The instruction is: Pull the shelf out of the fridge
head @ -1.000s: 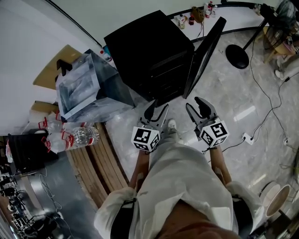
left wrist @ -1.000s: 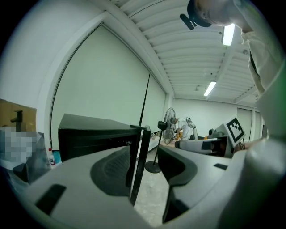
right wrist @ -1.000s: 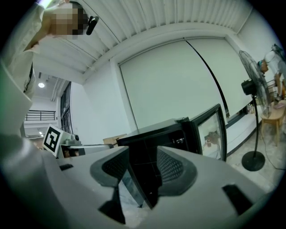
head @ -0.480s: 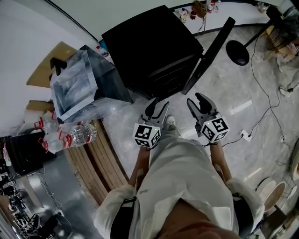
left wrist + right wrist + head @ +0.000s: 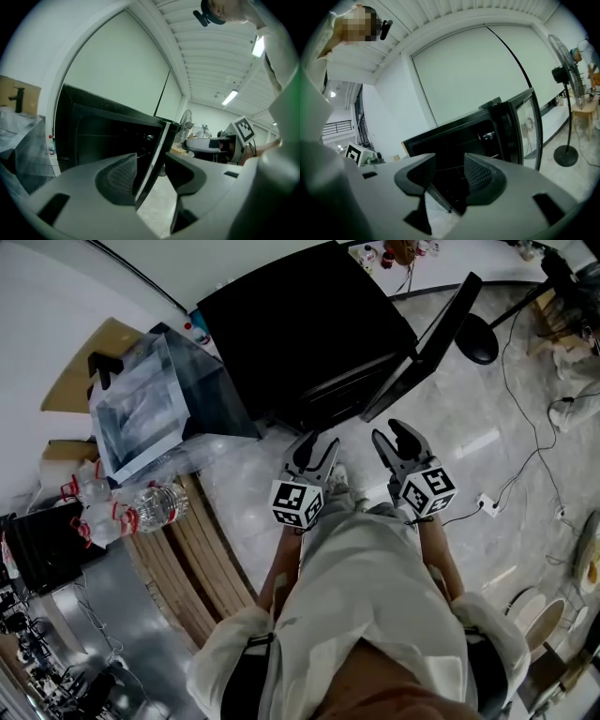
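Nearest, both grippers are held out at waist height over bare floor (image 5: pixel 487 442), which lies open between the person and the fridge (image 5: pixel 300 324). The left gripper (image 5: pixel 315 454) is seen with its jaws partly apart and nothing between the pads; the right gripper (image 5: pixel 394 439) is likewise partly apart and empty, and neither touches anything. Room on the left is hemmed in by planks (image 5: pixel 202 549) and bottles (image 5: pixel 155 507), then by a plastic-wrapped box (image 5: pixel 141 409) just beside the fridge. On the right the open door (image 5: pixel 427 338) is swung outward, its free edge standing near the right gripper (cables and a fan base (image 5: pixel 478 338) lie beyond it). The fridge's opening is turned toward the person. The shelf (image 5: pixel 450 164) is only faintly made out inside, lying flat, its long axis running across the opening from side to side.
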A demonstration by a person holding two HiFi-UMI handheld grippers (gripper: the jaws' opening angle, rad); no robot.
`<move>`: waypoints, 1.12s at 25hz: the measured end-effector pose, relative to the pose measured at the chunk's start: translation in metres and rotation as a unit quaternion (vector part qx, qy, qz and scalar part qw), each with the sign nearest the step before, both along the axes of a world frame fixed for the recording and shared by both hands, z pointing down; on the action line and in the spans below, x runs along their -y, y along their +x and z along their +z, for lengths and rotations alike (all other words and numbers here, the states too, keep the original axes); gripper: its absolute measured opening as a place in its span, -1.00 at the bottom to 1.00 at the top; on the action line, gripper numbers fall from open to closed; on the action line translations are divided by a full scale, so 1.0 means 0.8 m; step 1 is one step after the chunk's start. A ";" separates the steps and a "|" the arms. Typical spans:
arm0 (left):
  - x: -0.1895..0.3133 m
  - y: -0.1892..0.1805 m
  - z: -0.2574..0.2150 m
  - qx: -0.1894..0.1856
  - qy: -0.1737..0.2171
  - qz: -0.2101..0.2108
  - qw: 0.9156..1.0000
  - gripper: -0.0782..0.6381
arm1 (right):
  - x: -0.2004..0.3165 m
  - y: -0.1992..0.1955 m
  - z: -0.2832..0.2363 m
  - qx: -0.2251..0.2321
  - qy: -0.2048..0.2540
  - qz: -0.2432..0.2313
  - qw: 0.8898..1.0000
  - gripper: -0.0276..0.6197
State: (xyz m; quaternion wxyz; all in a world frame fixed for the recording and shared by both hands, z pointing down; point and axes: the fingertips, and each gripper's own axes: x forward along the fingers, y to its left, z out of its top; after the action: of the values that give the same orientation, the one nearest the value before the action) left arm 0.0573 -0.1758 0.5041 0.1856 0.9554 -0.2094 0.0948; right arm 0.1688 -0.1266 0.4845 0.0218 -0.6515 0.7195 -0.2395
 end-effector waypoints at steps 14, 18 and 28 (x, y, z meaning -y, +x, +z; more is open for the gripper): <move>0.026 0.016 0.043 -0.021 -0.057 -0.115 0.991 -0.24 | 0.028 0.026 0.052 0.047 -0.026 -0.056 0.997 -0.33; 0.029 0.011 0.051 -0.031 -0.071 -0.167 0.983 -0.24 | 0.035 0.025 0.067 0.068 -0.037 -0.090 0.993 -0.33; 0.041 0.008 0.069 -0.037 -0.079 -0.255 0.963 -0.24 | 0.056 0.032 0.090 0.085 -0.051 -0.143 0.985 -0.33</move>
State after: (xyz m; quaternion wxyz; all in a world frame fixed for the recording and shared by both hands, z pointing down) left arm 0.0639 -0.2084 0.5597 0.2862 0.8556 -0.4306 0.0257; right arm 0.1941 -0.1714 0.5569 0.0150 -0.5197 0.7874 -0.3312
